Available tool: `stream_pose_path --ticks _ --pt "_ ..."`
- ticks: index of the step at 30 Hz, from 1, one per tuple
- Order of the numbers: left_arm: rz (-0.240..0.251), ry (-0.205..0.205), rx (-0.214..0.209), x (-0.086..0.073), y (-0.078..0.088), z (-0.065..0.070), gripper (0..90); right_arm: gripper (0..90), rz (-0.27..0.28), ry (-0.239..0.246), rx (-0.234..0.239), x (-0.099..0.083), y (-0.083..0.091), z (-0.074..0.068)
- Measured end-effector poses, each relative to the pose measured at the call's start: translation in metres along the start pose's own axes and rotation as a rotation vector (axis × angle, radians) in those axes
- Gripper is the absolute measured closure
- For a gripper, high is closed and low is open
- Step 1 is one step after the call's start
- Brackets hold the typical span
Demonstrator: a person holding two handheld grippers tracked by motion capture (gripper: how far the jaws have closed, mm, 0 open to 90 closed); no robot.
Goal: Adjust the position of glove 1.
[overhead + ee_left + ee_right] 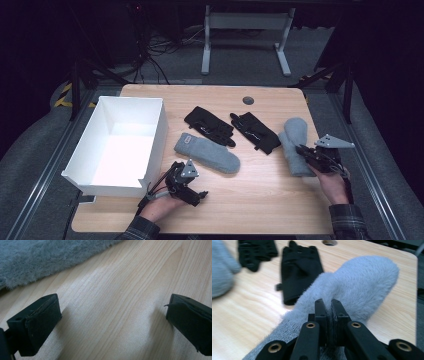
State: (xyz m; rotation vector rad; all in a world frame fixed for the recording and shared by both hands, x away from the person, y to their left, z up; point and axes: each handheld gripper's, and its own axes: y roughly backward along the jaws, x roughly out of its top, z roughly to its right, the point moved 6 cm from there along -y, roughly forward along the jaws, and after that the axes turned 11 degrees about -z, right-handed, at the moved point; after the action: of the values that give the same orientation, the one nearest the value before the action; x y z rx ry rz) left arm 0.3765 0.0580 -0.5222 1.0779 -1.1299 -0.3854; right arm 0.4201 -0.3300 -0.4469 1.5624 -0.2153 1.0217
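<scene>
Holding the grey mitten (362,285) at its cuff end, the right gripper (306,151) has its jaws pressed together on a fold of the fluffy fabric; in the right gripper view the two black jaws stand nearly touching, with grey fibre caught between them. In the high view this mitten lies at about four o'clock on the table (260,200), near the right edge, and its long axis runs from the gripper away to about twelve o'clock, rounded tip far from the person. So the body of the mitten extends straight ahead of the gripper, not beside it (this matters for the lift, because the free end will hang or drag).

The left gripper (197,196) rests low at about seven o'clock, jaws wide apart with only bare wood between them. Just beyond it lies the second grey mitten (207,153), its edge visible in the left gripper view at the top left, near but not touched.

Further away, at the centre, two black gloves (232,129) lie side by side. The white box (156,131) stands at nine o'clock, open at the top.

I judge the box is the goal: it lies well apart from the right hand, across the table to the left, while the left hand is much nearer to it.
</scene>
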Motion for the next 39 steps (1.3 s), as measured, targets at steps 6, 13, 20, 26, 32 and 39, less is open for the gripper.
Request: stream_pose_path --ticks 6,13,20,26,32,39 --pt "0.0 0.0 0.0 0.0 0.0 0.0 0.1 85.8 0.028 0.054 0.057 0.004 0.01 -0.03" --pt "0.0 0.001 0.001 0.0 0.0 0.0 0.1 85.8 0.042 0.107 0.141 0.003 0.015 -0.064" --pt "0.0 0.001 0.001 0.0 0.0 0.0 0.1 85.8 0.017 0.146 0.213 -0.005 0.012 -0.093" --pt "0.0 0.001 0.001 0.0 0.0 0.0 0.1 85.6 -0.022 0.178 0.251 -0.015 0.008 -0.114" --pt "0.002 0.0 0.003 0.0 0.0 0.0 0.1 82.1 -0.066 0.189 0.283 -0.022 -0.001 -0.125" --pt "-0.053 0.01 0.018 0.004 0.008 0.003 16.8 75.8 -0.004 0.179 0.254 -0.015 0.012 -0.114"
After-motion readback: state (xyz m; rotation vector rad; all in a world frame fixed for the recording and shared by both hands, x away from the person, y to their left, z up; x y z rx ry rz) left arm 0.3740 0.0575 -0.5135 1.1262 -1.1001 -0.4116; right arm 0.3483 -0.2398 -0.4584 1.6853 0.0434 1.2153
